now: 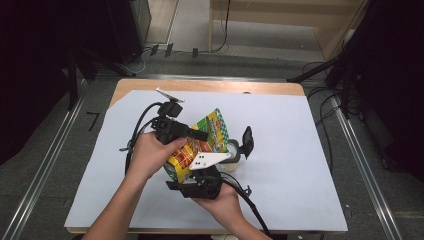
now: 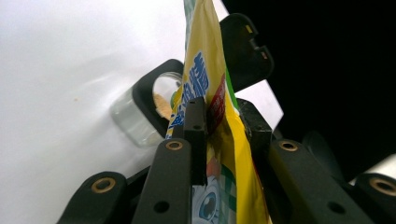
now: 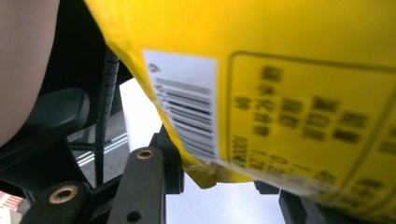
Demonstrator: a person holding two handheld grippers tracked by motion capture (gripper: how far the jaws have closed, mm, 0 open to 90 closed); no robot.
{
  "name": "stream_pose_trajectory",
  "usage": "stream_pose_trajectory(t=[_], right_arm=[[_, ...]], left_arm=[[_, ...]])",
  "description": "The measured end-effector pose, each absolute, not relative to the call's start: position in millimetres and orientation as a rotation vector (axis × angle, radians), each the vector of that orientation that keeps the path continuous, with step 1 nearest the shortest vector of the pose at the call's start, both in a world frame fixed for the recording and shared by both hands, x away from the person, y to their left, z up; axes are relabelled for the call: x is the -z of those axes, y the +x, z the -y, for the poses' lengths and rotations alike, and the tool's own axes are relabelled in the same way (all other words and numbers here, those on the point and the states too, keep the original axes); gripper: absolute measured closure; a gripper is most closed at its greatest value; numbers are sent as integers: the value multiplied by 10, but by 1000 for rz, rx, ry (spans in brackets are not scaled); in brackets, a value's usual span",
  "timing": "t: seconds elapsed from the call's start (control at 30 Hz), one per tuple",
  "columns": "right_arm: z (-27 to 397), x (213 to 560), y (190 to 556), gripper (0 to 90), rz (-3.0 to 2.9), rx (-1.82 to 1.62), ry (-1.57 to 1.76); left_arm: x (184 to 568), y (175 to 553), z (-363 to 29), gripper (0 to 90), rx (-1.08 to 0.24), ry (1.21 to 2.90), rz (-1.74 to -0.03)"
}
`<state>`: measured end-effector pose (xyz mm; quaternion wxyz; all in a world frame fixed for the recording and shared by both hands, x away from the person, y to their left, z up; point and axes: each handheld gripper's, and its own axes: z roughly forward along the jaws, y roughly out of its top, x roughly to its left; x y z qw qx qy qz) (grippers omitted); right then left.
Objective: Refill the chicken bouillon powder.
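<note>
Item: yellow snack bag, held above the middle of the white sheet on the worktop.

Left hand-held gripper: clenched on the bag's thin edge, pads pressing both faces.

Right hand-held gripper: beneath the bag, at its lower barcode corner; whether it grips cannot be told.

Glass jar: just beyond the bag, mouth open, black hinged lid raised.

Free room: bare sheet to every side of the bag, widest toward the right edge; sheet's far edge stops short of the worktop's wooden rim.
</note>
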<state>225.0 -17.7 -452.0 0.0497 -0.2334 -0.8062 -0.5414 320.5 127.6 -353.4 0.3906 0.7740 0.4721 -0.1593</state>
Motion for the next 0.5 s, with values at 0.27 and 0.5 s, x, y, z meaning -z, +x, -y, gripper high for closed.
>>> stream_pose_trajectory(t=[0.27,0.5], right_arm=[[153,4496,2230,590,2494,1643,-746],[169,4472,2239,623,2456,1652,-760]], left_arm=[[3534,3214,-1279,775,391,1967,-1218],[3527,3224,-1302,761,380,1952,-1223]])
